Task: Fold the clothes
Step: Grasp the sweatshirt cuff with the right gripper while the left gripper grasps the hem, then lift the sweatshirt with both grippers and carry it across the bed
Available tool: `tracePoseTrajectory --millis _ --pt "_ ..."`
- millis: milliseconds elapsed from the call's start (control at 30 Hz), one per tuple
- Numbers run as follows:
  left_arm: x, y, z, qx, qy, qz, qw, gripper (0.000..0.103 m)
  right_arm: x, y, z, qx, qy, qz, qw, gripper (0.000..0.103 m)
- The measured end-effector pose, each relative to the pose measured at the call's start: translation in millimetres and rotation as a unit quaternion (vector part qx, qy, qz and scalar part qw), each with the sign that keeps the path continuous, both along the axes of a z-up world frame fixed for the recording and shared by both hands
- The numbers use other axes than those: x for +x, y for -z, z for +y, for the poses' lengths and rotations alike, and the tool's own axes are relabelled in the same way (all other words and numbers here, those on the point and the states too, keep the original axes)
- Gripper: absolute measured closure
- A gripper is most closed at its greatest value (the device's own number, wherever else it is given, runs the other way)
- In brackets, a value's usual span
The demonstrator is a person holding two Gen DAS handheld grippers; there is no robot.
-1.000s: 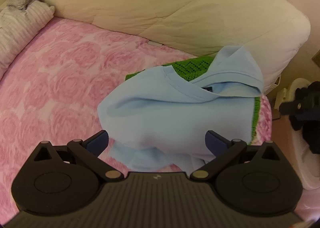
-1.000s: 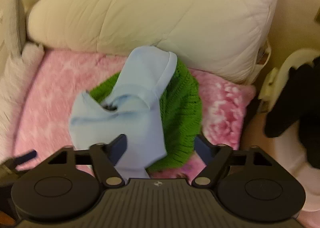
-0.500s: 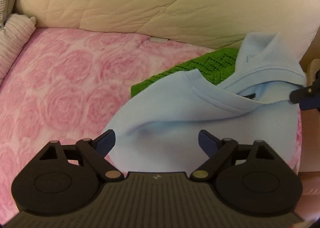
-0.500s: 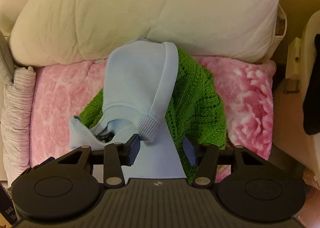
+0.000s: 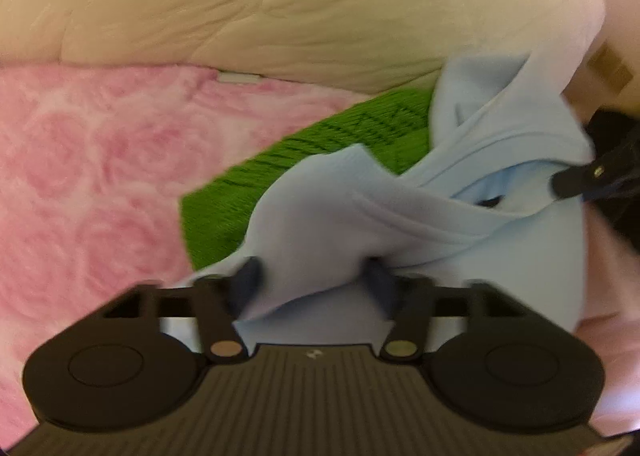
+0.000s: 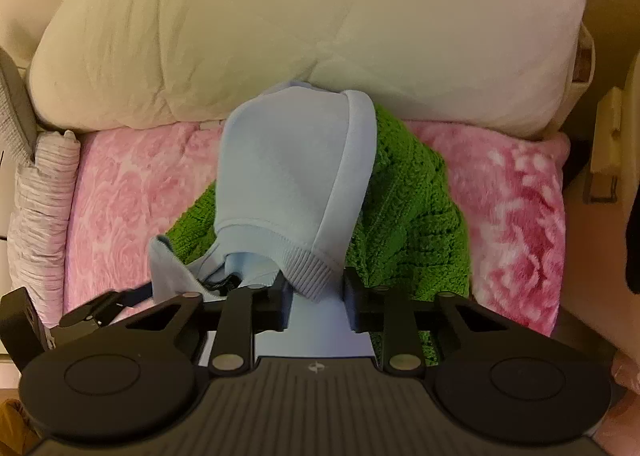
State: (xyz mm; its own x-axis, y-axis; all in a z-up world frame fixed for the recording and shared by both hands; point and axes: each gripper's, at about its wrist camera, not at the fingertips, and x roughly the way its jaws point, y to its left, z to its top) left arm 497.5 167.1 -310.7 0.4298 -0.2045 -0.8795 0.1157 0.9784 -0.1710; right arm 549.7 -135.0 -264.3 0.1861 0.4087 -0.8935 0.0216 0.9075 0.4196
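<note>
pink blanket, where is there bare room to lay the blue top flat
Free: the pink blanket left of the green sweater, below the cream duvet; a smaller strip right of it. Crowded: the middle, where the blue hoodie lies on the sweater.

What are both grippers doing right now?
Left gripper: closing around a fold of the light blue fleece sweatshirt; firm grip cannot be told.
Right gripper: partly closed around the sweatshirt, not clearly clamped.

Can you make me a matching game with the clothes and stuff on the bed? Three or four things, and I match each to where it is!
Things:
1. light blue sweatshirt
2. green knit sweater
3. cream duvet
4. pink rose blanket

Places:
A. bunched up at the back
B. spread under everything
C. on top of the green one
D. under the blue one

Pairs: 1-C, 2-D, 3-A, 4-B
</note>
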Motion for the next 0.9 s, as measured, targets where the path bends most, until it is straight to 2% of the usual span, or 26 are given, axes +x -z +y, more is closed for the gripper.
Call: tracePoseTrajectory --millis 33,133,267,333,433,467,500,667,733,767,800,900 --pt "-3.1 -0.8 1.0 -0.008 -0.007 -0.001 0.9999 0.086 -1.3 -4.3 2.2 -0.003 -0.003 -0.006 1.0 0.08" --pt "-21.4 -12.0 9.1 -0.019 -0.039 -0.009 0.999 0.099 -6.3 -19.2 10.3 -0.01 -0.018 -0.028 0.999 0.085" --pt "-55.3 -43.6 17.0 -0.041 -0.076 -0.036 0.9956 0.101 -16.0 -44.8 28.3 -0.028 -0.055 -0.053 0.997 0.086" --pt "-76.8 -62.0 18.2 -0.051 -0.091 -0.052 0.9932 0.101 -20.7 -55.5 37.1 -0.044 -0.072 -0.058 0.995 0.083" --pt "-109.1 -89.7 19.9 -0.066 -0.112 -0.077 0.9885 0.101 -25.8 -68.9 42.9 -0.063 -0.065 -0.089 0.992 0.066" --pt "-119.8 -98.9 20.5 -0.071 -0.119 -0.085 0.9867 0.101 -26.0 -69.5 43.7 -0.061 -0.068 -0.097 0.991 0.07" --pt "-127.8 -105.0 18.8 -0.072 -0.123 -0.091 0.9857 0.101 -26.1 -69.3 44.1 -0.054 -0.071 -0.105 0.991 0.101" --pt "-151.3 -117.2 9.7 -0.083 -0.146 -0.105 0.9802 0.101 -27.6 -62.0 32.3 0.009 -0.052 -0.072 0.996 0.101" --pt "-156.2 -118.5 9.0 -0.083 -0.15 -0.105 0.9797 0.101 -31.4 -61.7 25.5 0.03 -0.044 -0.059 0.997 0.091" --pt "-158.0 -119.2 8.9 -0.081 -0.148 -0.103 0.9802 0.101 -33.0 -61.0 22.5 0.039 -0.035 -0.05 0.997 0.077" --pt "-159.9 -119.8 8.7 -0.08 -0.147 -0.101 0.9807 0.101 -34.2 -58.4 19.9 0.049 -0.022 -0.039 0.998 0.07" --pt "-157.4 -120.0 11.3 -0.08 -0.149 -0.101 0.9804 0.101 -35.5 -42.1 8.4 0.107 0.029 0.002 0.994 0.067"
